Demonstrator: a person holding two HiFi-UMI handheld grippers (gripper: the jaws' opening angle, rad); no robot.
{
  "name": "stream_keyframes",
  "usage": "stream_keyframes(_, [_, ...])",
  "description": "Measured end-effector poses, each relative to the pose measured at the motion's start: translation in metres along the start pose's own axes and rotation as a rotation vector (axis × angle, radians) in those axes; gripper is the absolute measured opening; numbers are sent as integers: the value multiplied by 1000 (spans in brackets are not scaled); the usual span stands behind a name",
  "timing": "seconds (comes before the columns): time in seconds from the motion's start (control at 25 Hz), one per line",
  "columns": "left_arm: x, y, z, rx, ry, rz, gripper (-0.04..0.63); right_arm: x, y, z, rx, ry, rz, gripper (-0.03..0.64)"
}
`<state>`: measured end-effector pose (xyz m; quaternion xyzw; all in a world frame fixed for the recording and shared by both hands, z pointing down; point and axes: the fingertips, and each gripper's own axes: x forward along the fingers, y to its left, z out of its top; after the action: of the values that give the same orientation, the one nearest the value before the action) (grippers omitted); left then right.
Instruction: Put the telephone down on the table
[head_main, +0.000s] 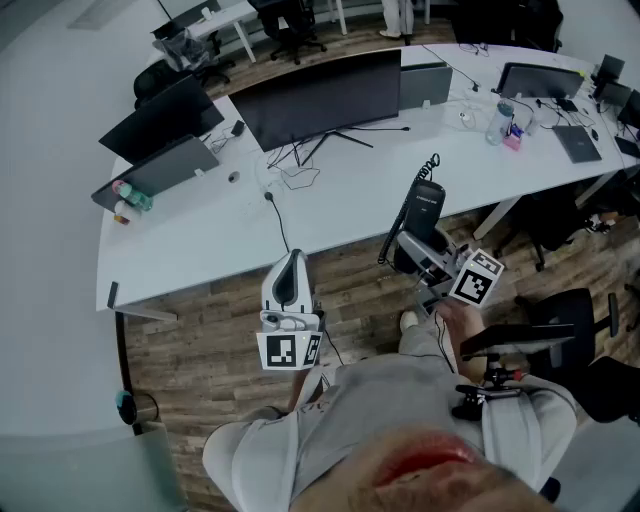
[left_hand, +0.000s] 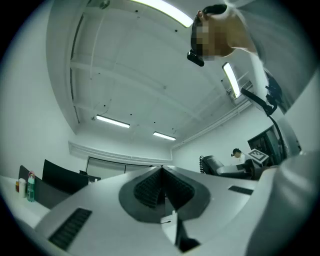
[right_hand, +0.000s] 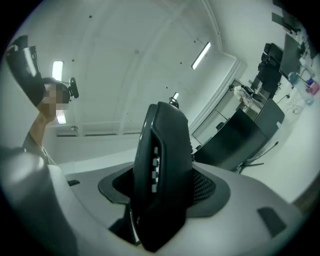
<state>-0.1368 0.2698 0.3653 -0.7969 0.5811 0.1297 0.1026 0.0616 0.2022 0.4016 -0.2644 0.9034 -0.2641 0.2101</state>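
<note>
Right gripper (head_main: 424, 256) clamps black telephone (head_main: 426, 200) upright over table (head_main: 200, 240) near edge. Left gripper (head_main: 288, 272), at its 9 o'clock, jaws pressed together, empty.

A: Left gripper (head_main: 290, 262)?
B: Just off centre, 7 o'clock; tips toward 12, jaws together, nothing between.
A: Right gripper (head_main: 415, 245)?
B: 3 o'clock; jaws wide, clamping the telephone (head_main: 425, 203).

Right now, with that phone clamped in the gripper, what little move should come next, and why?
Probably carry the right gripper forward over the white table, then lower it. Its jaws are clamped on the telephone, which seems to be held in the air, short of the table's near edge, and bare tabletop lies just ahead.
</note>
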Motion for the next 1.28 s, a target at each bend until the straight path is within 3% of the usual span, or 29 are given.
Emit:
stream_keyframes(0.16, [-44,-13,0,-52,51,-13,11,-24,31,-31,52,31,-24,285])
stream_keyframes(0.32, [-60,-31,10,-73,65,-26,11,-37,46,-36,67,42,-11,285])
stream_keyframes(0.6, [-52,-66,6,-117,99,-18,11,-61,47,-44,168,118,58,285])
stream_keyframes(0.88, [-33,-116,-17,-132,173,-49,11,-86,33,-47,368,82,106,285])
stream_keyframes(1.08, [-28,-144,-36,-99,208,-32,11,-102,10,-56,325,132,106,285])
stream_keyframes(1.28, [-20,-168,-39,-66,215,-64,11,-111,-1,-33,249,91,95,285])
